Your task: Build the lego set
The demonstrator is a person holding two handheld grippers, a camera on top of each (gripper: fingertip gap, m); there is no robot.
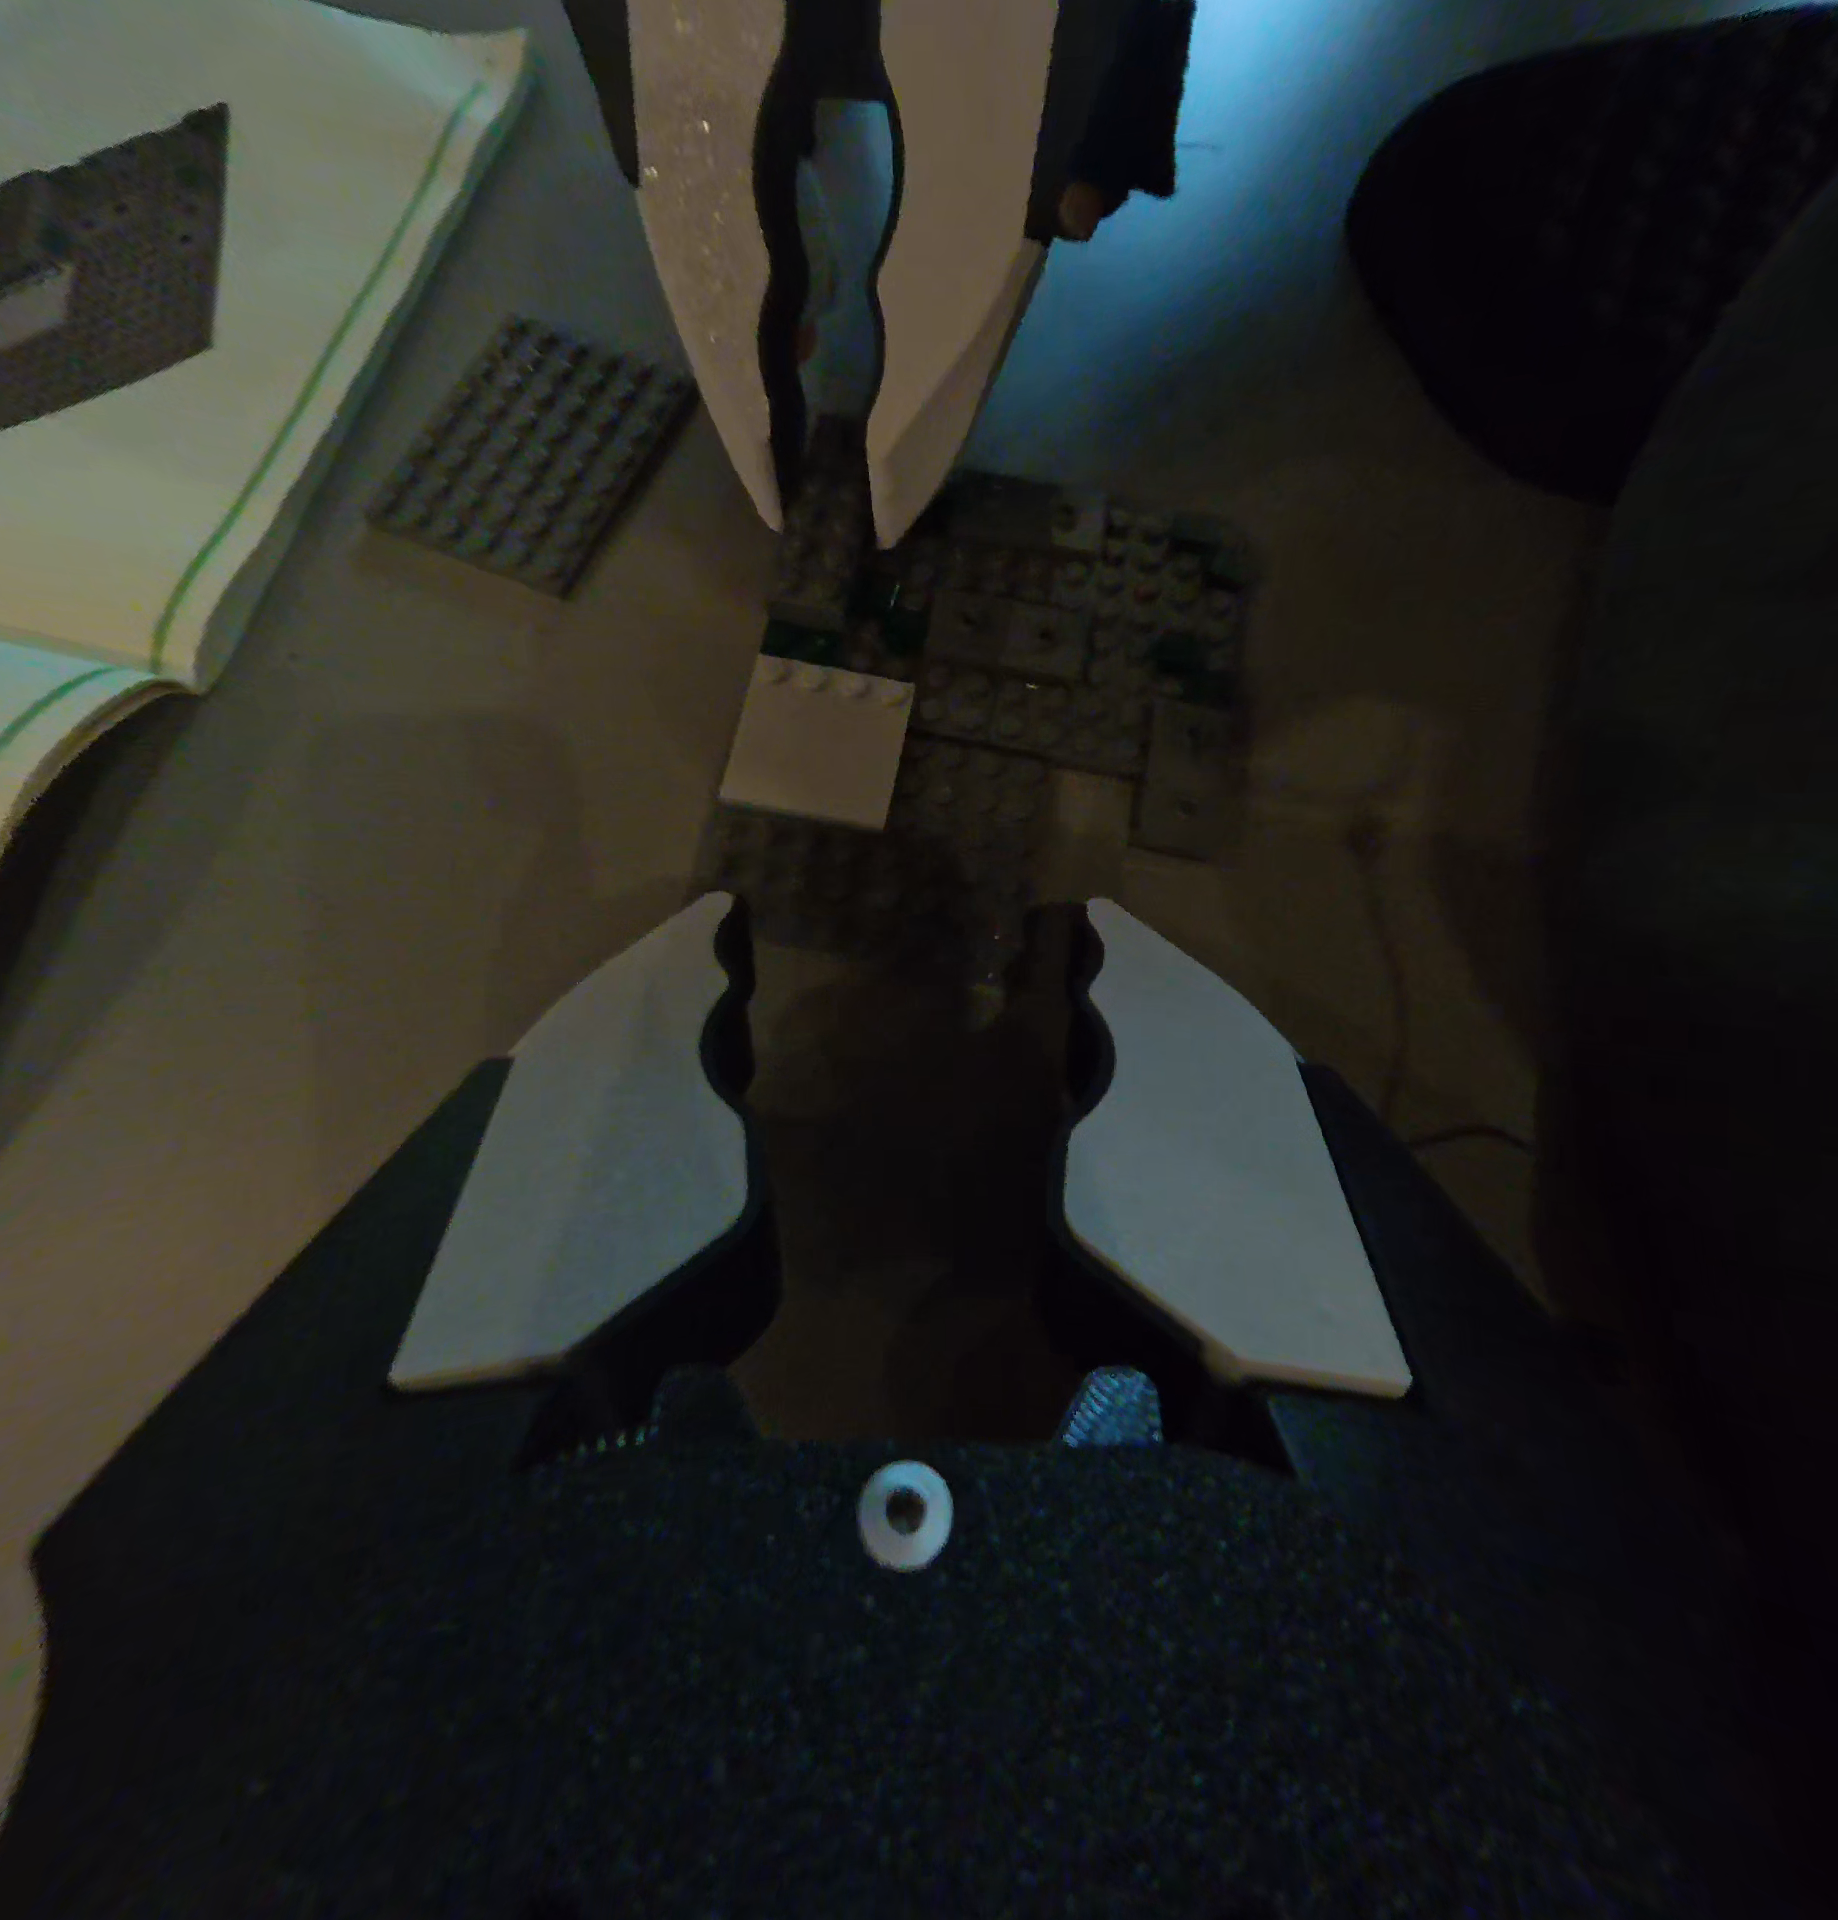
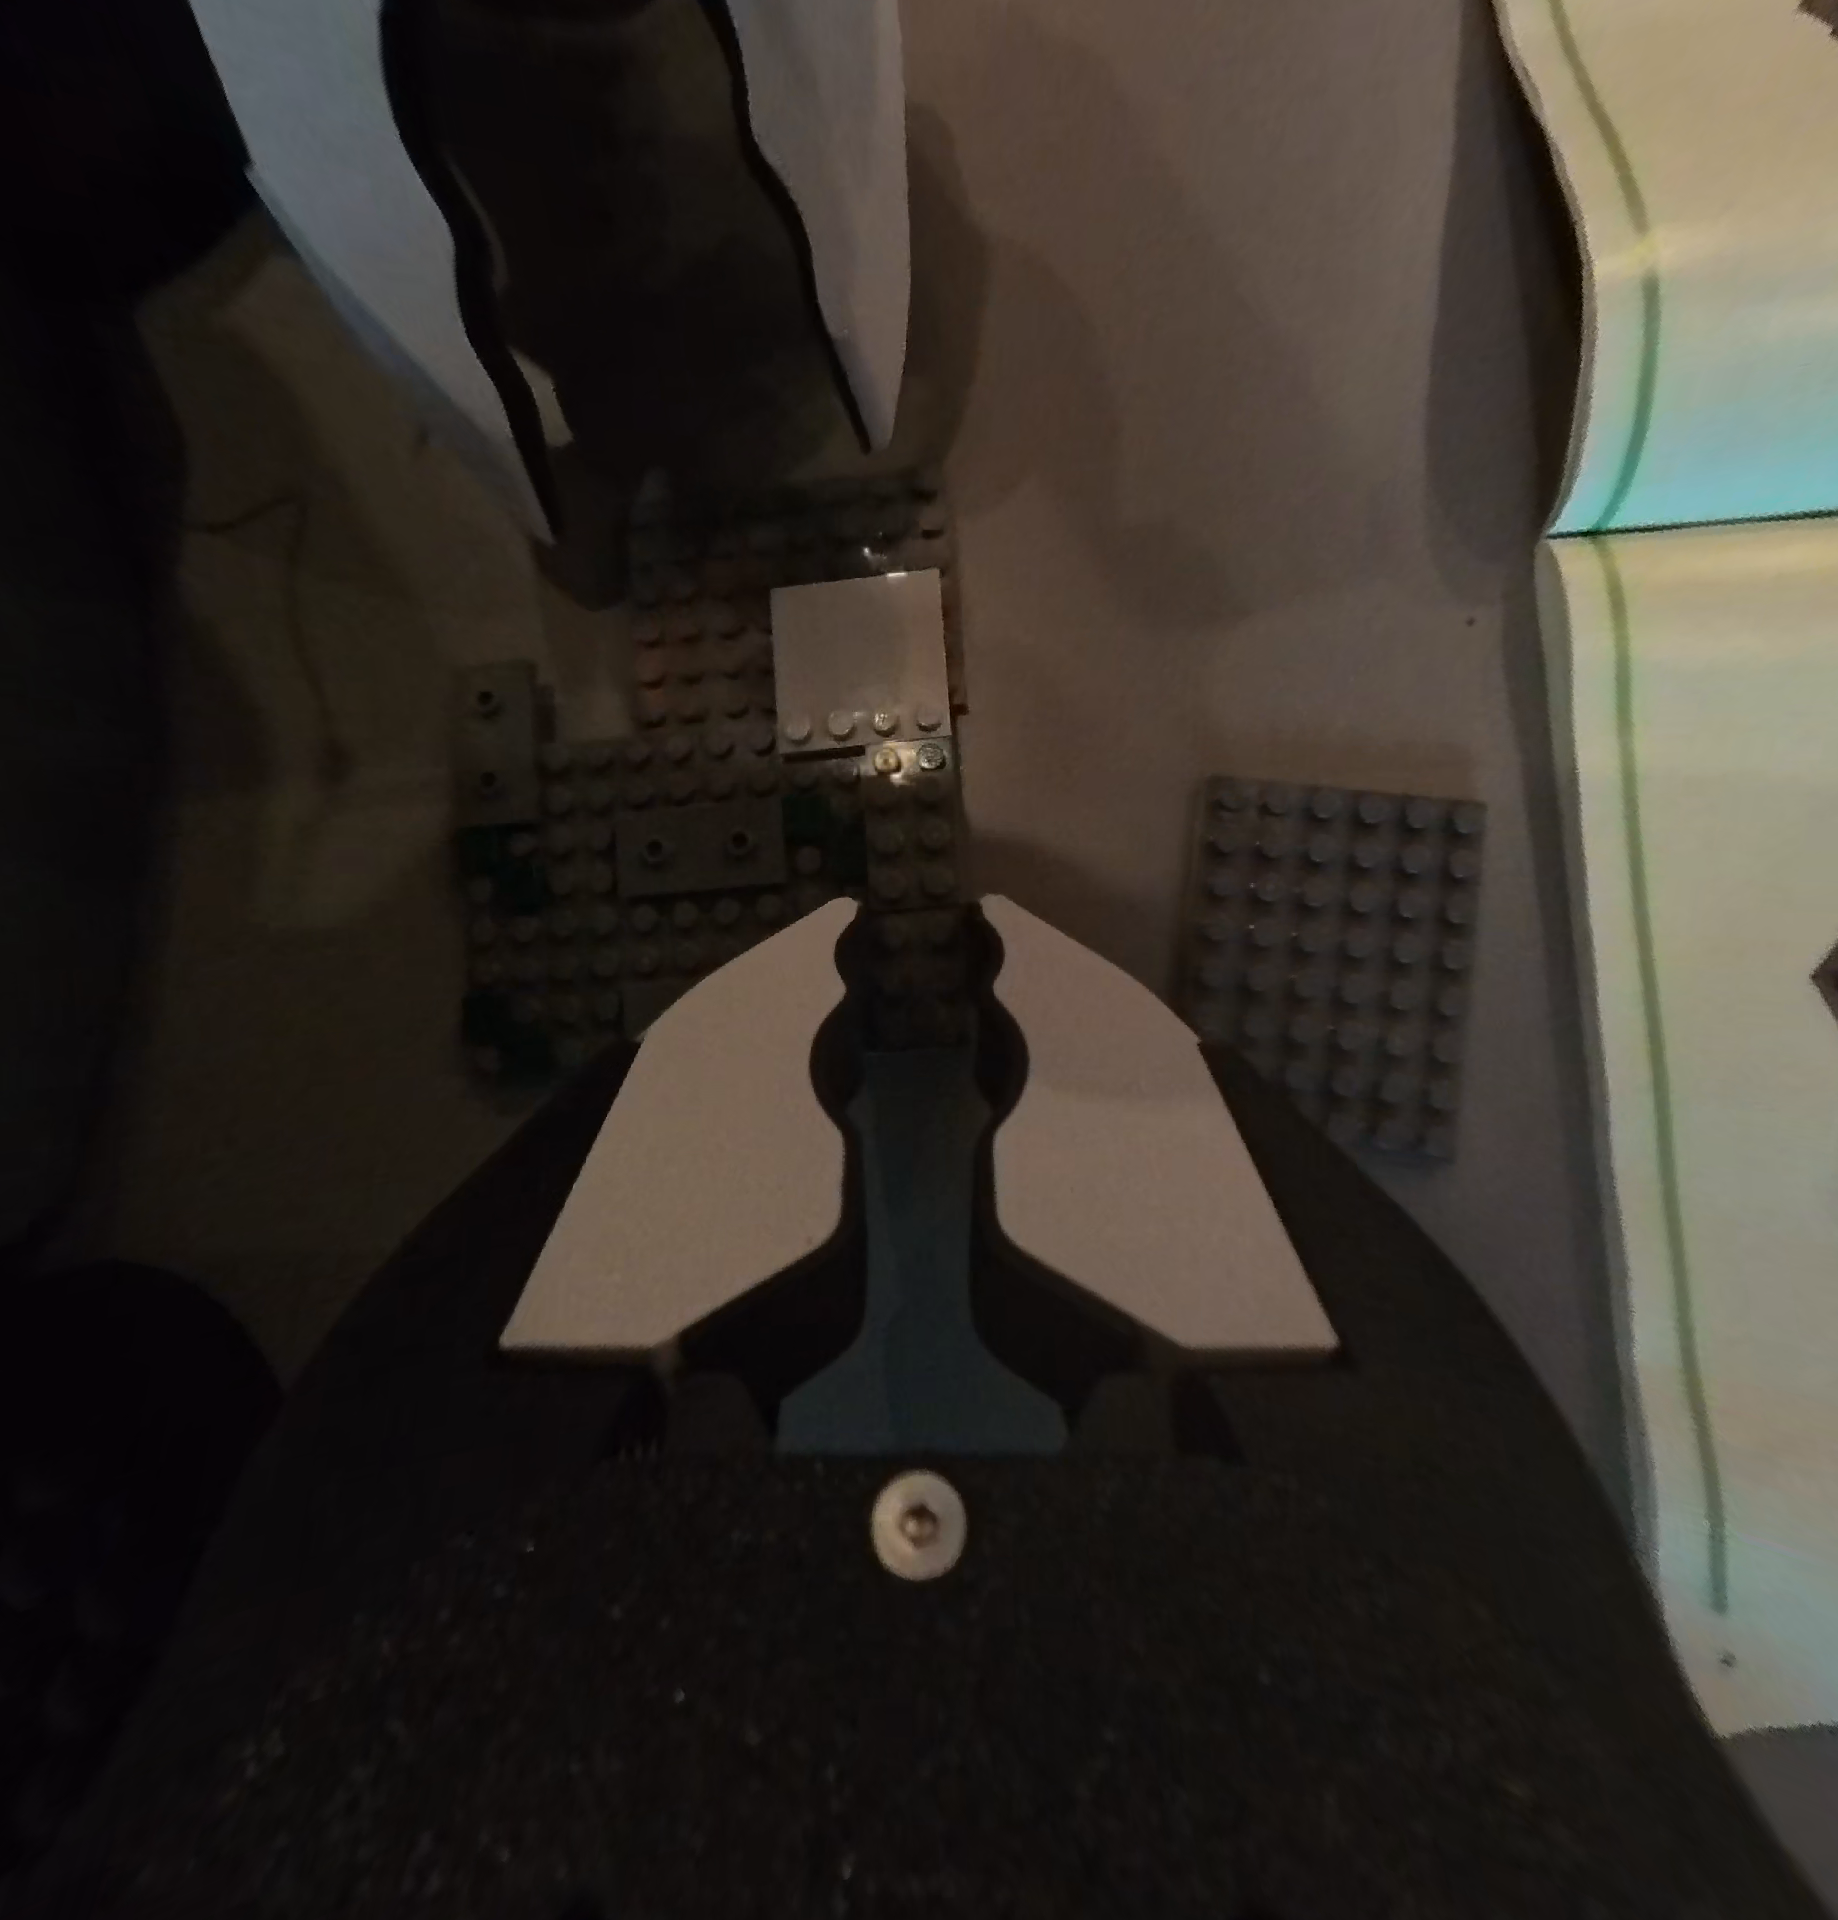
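Left wrist view is showing, from left to right, an open instruction booklet (image 1: 219, 343) lying at the far left of the worktop (image 1: 395, 831), a loose grey studded plate (image 1: 530, 457) lying flat just beside it, and then the grey lego build (image 1: 1019, 675) sitting flat in the middle. A white sloped brick (image 1: 816, 743) is sitting on the build's left edge. The left claw (image 1: 910, 904) is hovering at the build's near edge with its fingers (image 1: 603, 1164) spread wide and nothing between them. The right claw (image 1: 830, 525) is reaching in from the top, its tips narrowed around a thin grey strip of the build. A dark rounded object (image 1: 1580, 270) is sitting at the far right.

Right wrist view is showing the build (image 2: 686, 831) left of centre, the left claw (image 2: 712, 494) hanging open above its far end, and the white brick (image 2: 858, 665) sitting on top. The right claw (image 2: 915, 902) is closing narrowly on the studded grey strip (image 2: 915, 862). The loose plate (image 2: 1330, 966) is lying to the right, and the booklet (image 2: 1725, 727) is lying at the right edge.
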